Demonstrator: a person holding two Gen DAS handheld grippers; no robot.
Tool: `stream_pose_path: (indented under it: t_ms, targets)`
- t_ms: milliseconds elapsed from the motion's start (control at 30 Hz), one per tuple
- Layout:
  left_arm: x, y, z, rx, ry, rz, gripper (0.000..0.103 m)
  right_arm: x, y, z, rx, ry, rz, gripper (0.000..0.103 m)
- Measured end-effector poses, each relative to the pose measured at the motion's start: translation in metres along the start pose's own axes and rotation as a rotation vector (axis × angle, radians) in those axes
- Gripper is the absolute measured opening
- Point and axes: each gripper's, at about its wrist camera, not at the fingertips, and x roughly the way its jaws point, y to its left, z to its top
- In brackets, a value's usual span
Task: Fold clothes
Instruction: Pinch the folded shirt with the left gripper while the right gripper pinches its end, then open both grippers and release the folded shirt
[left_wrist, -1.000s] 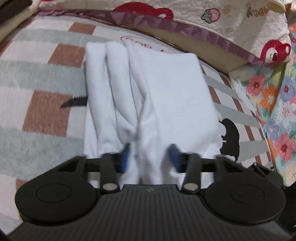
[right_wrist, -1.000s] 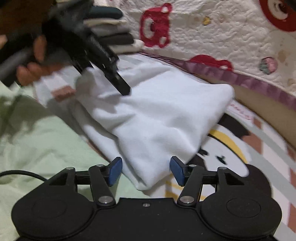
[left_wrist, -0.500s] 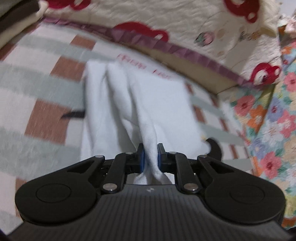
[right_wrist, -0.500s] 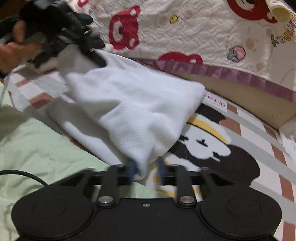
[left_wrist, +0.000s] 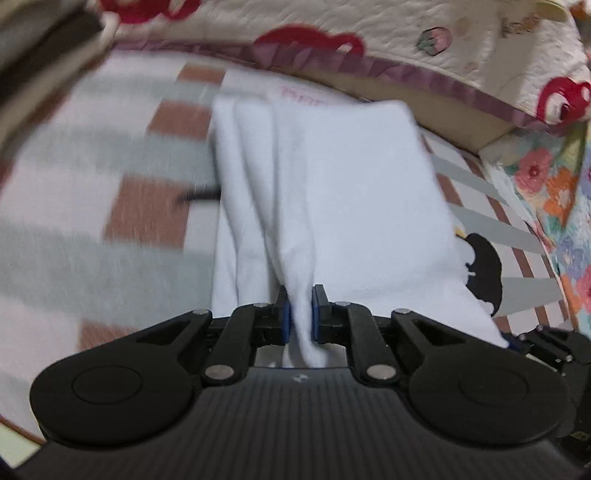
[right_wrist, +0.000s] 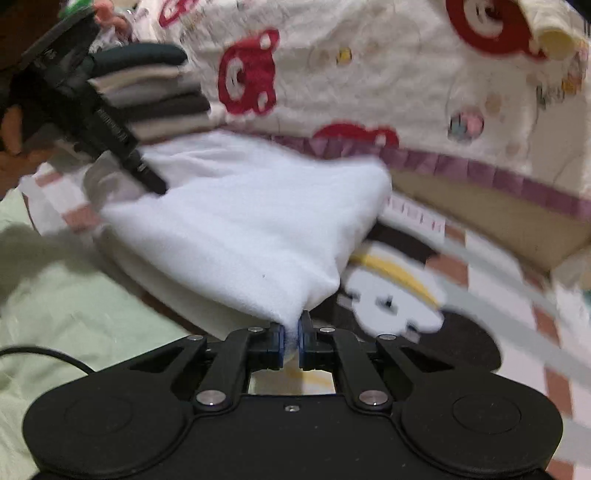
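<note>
Both grippers now clamped on the white garment's near edge.

A second ago both pairs of jaws stood wide open either side of the cloth; since then they have closed, so the near edge looks gripped and ready to be lifted for a fold. Left wrist view: the left gripper (left_wrist: 300, 317) pinches a bunched ridge of the white garment (left_wrist: 332, 184), which runs from lower centre up to centre frame over the striped blanket (left_wrist: 110, 184). Right wrist view: a stack of folded clothes (right_wrist: 159, 96) sits upper left; the right gripper (right_wrist: 291, 338) is closed on the garment's near corner at lower centre, cloth spreading up and left.
</note>
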Motion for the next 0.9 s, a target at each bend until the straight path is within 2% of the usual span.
stream_pose_path:
  t_ms: [33,300,400,467,567,600,633,700,733,800,833,900]
  targets:
    - [0.002,0.001,-0.003,-0.006,-0.002,0.009,0.011,-0.001,-0.001,-0.001,0.003,0.005,0.002,0.006]
    - [-0.016,0.006,-0.004,0.06,-0.062,0.238,0.003,-0.004,0.0,-0.008,-0.017,0.029,0.018,0.006]
    - [-0.019,0.027,-0.002,0.007,-0.044,0.247,0.004,-0.005,0.001,-0.01,-0.029,0.037,0.023,0.006]
    - [-0.017,0.027,0.012,0.011,-0.075,0.169,0.007,-0.008,0.0,-0.011,-0.025,0.045,0.043,0.007]
    - [-0.014,0.026,0.033,0.017,-0.122,0.051,0.023,-0.016,-0.006,-0.014,-0.004,0.067,0.094,0.008]
    - [-0.013,0.026,0.039,0.019,-0.137,0.012,0.035,-0.02,-0.01,-0.015,0.01,0.065,0.119,0.009]
    - [-0.01,0.025,0.047,0.024,-0.15,-0.022,0.041,-0.025,-0.017,-0.014,0.04,0.042,0.155,0.012]
    - [0.01,0.019,0.066,0.065,-0.143,-0.03,0.043,-0.036,-0.03,-0.011,0.098,-0.004,0.225,0.013]
    - [0.02,0.016,0.075,0.086,-0.139,-0.03,0.048,-0.04,-0.036,-0.008,0.125,-0.028,0.251,0.014]
    - [0.044,0.01,0.089,0.132,-0.122,0.019,0.06,-0.039,-0.051,0.005,0.171,-0.078,0.25,0.022]
    - [0.056,0.008,0.096,0.156,-0.113,0.043,0.066,-0.039,-0.058,0.012,0.194,-0.103,0.25,0.029]
    - [0.077,0.001,0.102,0.218,-0.113,0.114,0.071,-0.029,-0.071,0.027,0.217,-0.131,0.238,0.03]
